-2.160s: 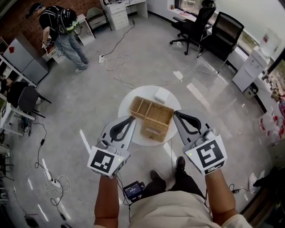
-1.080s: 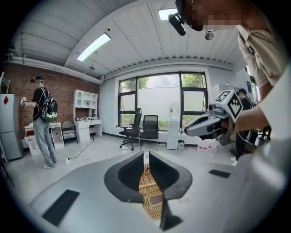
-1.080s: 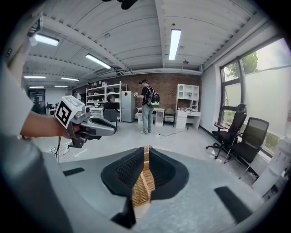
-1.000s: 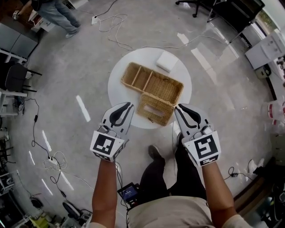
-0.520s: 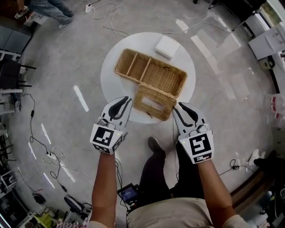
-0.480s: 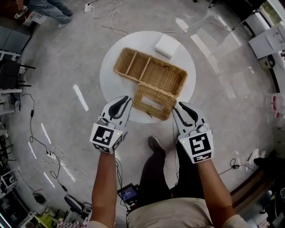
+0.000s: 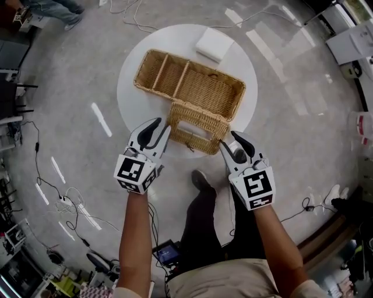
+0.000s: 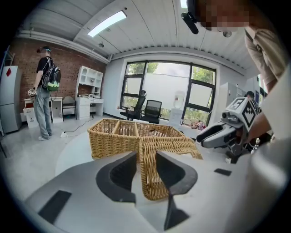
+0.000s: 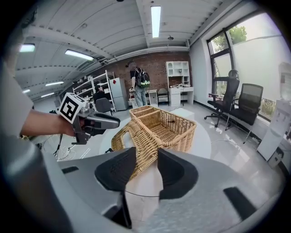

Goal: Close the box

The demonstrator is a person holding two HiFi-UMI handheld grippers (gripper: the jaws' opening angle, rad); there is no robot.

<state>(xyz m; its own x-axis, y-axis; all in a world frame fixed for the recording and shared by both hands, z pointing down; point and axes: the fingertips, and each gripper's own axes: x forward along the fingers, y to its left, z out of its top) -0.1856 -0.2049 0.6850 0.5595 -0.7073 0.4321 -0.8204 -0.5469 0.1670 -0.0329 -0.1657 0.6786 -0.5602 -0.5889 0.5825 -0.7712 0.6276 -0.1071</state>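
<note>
At the near edge of the white surface (image 7: 125, 102), the wicker box (image 7: 192, 87) lies with its long axis left-right and its lid (image 7: 195, 123) flopped open toward the person. The left gripper (image 7: 158, 123) and the right gripper (image 7: 228, 142) flank the lid's two near corners. Both sets of jaws are opening, with a wicker corner between each, unpinched. The lid likely has to swing up and away over the box.

- Person (image 7: 52, 7), upper left of head view: cut by frame edge, legs only.
- Dark item (image 9: 173, 121) in box (image 7: 192, 93): too small to identify.
- Lid (image 7: 207, 125) near corners: part hidden behind left gripper (image 8: 146, 154) and right gripper (image 9: 146, 150). Both sets of jaws opening; pad contact undetermined.
- Table (image 7: 131, 96) near rim: part covered by lid.
</note>
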